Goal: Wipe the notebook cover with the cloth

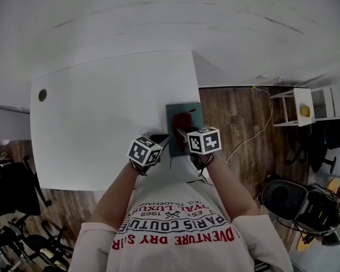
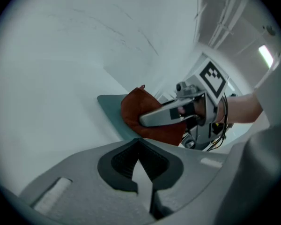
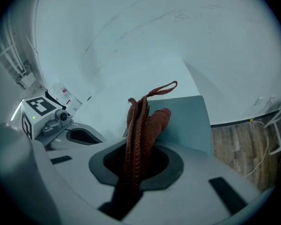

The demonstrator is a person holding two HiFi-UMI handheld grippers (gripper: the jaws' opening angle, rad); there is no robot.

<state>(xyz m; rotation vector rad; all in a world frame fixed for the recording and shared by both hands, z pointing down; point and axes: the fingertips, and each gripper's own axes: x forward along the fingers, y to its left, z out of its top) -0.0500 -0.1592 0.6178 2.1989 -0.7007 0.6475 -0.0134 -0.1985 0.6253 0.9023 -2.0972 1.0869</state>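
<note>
Notebook (image 1: pixel 174 111) lay at the table's (image 1: pixel 102 123) right edge, cloth (image 1: pixel 183 119) on its cover clamped in the right gripper (image 1: pixel 181 135), left gripper (image 1: pixel 162 140) closed empty alongside; wiping appeared under way, not complete.

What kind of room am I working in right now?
Probably an office or lab workspace: a large white table, a wood-plank floor, and dark wheeled chairs at the left.

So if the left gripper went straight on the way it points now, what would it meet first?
Most likely the red cloth, clamped in the right gripper on the notebook. It lies directly ahead of the left gripper, whose jaws are shut. Depth is unclear, so the notebook's near edge might come first.
</note>
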